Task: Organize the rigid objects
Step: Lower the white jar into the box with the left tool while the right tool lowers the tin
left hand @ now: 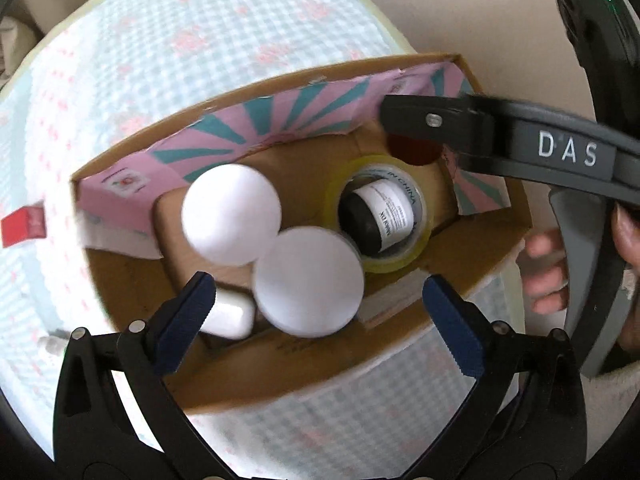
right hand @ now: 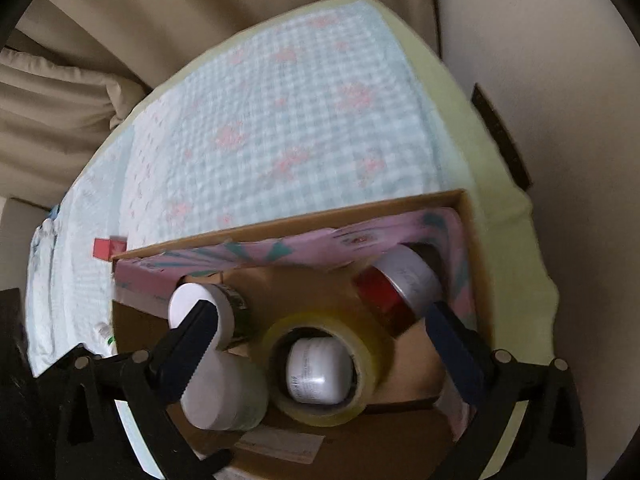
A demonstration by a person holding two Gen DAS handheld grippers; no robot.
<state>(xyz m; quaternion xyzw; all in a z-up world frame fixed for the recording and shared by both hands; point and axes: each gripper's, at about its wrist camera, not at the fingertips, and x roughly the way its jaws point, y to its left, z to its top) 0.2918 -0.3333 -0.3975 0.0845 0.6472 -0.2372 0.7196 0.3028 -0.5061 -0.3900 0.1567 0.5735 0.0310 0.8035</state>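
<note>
A cardboard box (left hand: pixel 492 240) with a pink and teal inner wall stands on the checked cloth. It holds two white-lidded jars (left hand: pixel 232 214) (left hand: pixel 310 282), a yellowish tape roll (left hand: pixel 400 264) with a small labelled bottle (left hand: pixel 386 216) inside it, a white block (left hand: pixel 230 314) and a red jar (right hand: pixel 384 294). My left gripper (left hand: pixel 320 312) is open and empty above the box's near side. My right gripper (right hand: pixel 324 328) is open and empty over the box; it also shows in the left wrist view (left hand: pixel 432 120). The same jars (right hand: pixel 200 306) (right hand: pixel 222 394), tape (right hand: pixel 328 368) and box (right hand: pixel 472 248) show in the right wrist view.
The cloth-covered round table (right hand: pixel 280 120) stretches behind the box. A small red tag (left hand: pixel 22 226) lies on the cloth left of the box. Beige cushions (right hand: pixel 60 100) sit beyond the table. A hand (left hand: pixel 548 276) grips the right tool.
</note>
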